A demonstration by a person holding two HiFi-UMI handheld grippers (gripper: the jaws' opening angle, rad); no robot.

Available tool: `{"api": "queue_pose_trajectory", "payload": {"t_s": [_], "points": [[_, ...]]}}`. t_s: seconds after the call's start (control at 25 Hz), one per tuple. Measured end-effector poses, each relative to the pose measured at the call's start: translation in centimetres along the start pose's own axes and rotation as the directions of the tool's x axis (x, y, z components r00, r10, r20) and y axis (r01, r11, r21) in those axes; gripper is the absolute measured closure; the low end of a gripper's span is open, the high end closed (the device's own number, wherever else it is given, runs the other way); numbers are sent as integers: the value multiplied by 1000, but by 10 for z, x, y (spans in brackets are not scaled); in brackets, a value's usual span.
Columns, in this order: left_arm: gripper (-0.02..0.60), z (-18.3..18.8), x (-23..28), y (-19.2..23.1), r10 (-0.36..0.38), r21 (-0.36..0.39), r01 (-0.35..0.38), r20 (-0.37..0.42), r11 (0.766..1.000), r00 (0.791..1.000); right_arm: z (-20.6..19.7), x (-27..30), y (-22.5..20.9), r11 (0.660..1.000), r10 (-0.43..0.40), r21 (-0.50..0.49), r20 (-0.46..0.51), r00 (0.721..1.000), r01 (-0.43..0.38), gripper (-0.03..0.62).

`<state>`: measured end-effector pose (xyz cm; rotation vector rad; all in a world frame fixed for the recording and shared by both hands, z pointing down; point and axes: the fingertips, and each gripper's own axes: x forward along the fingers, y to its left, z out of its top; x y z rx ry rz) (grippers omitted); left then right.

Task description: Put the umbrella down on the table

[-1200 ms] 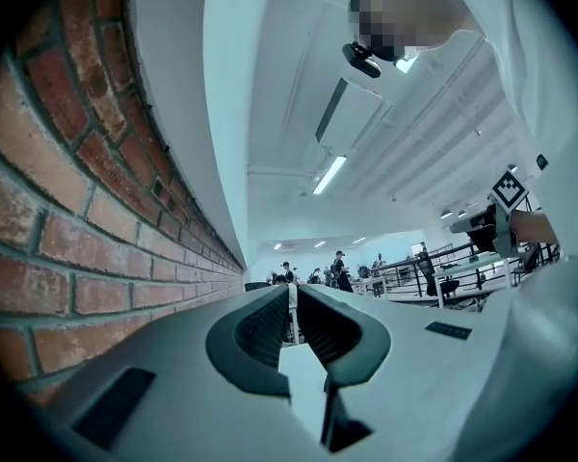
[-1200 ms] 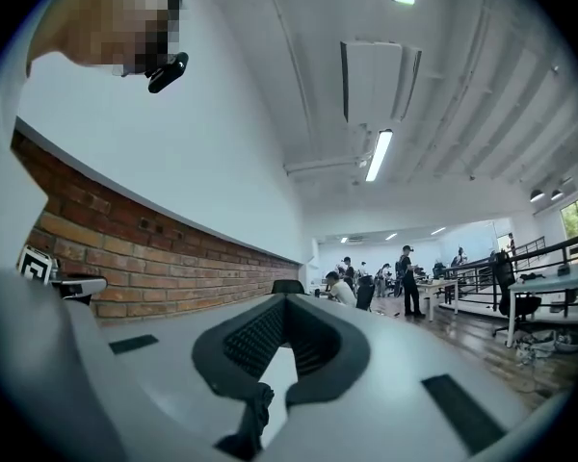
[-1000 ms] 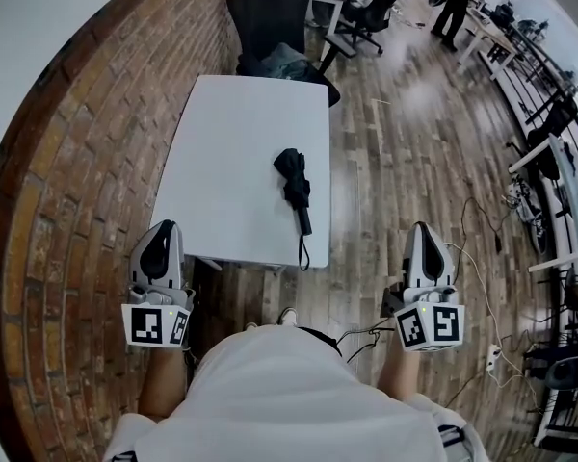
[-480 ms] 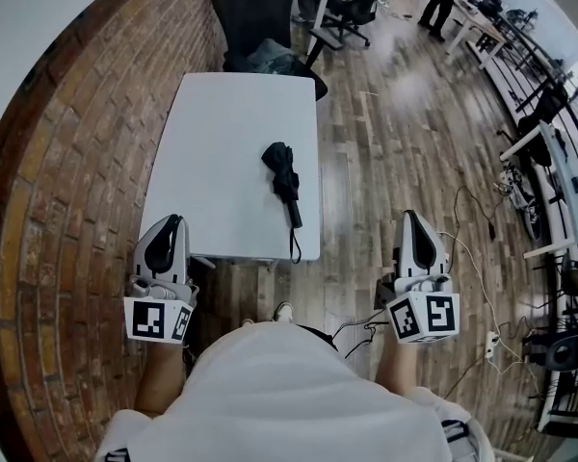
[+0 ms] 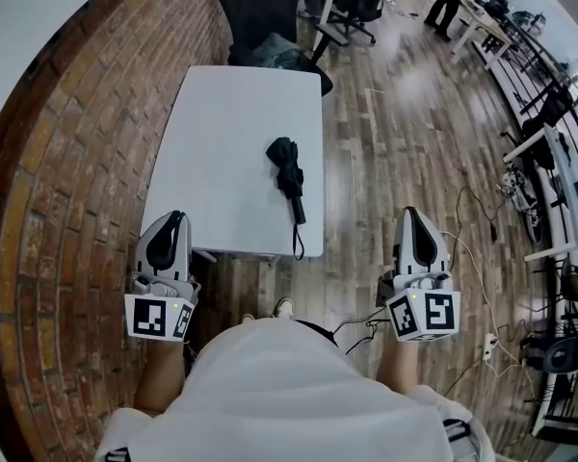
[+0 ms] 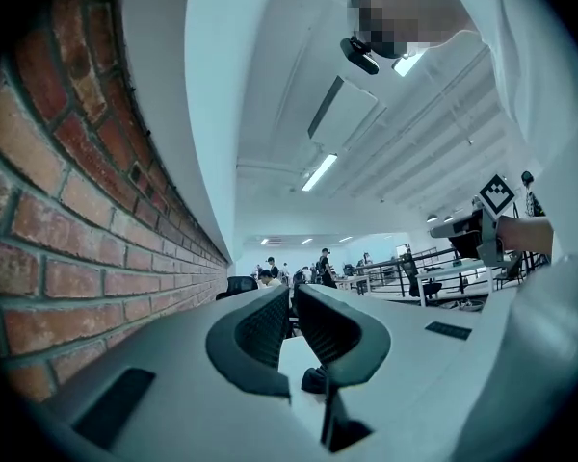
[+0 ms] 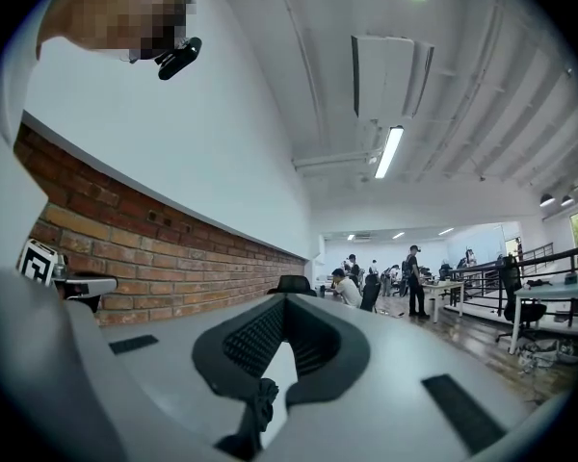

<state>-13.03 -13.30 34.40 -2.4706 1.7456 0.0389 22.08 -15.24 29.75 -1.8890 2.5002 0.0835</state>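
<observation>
Folded black umbrella (image 5: 289, 176) lies on white rectangular table (image 5: 222, 142), frame centre, strap dangling over near edge. Left gripper (image 5: 171, 219) and right gripper (image 5: 411, 216) both closed, empty, lower frame. Risk: a snagged strap could drag umbrella off.

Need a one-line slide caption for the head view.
Folded black umbrella lies on the white table; left gripper and right gripper are shut and empty, short of the umbrella.

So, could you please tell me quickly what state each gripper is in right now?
Left gripper: closed, holding nothing.
Right gripper: closed, holding nothing.
</observation>
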Motion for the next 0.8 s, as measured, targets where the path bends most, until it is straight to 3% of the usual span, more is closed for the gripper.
{"api": "queue_pose_trajectory", "payload": {"t_s": [0.28, 0.8], "points": [[535, -5, -13, 17, 53, -3, -53, -6, 999, 999, -6, 12, 16, 999, 39, -2, -8, 999, -39, 576], [535, -12, -20, 22, 71, -10, -72, -19, 997, 997, -9, 19, 25, 998, 57, -10, -20, 998, -57, 576]]}}
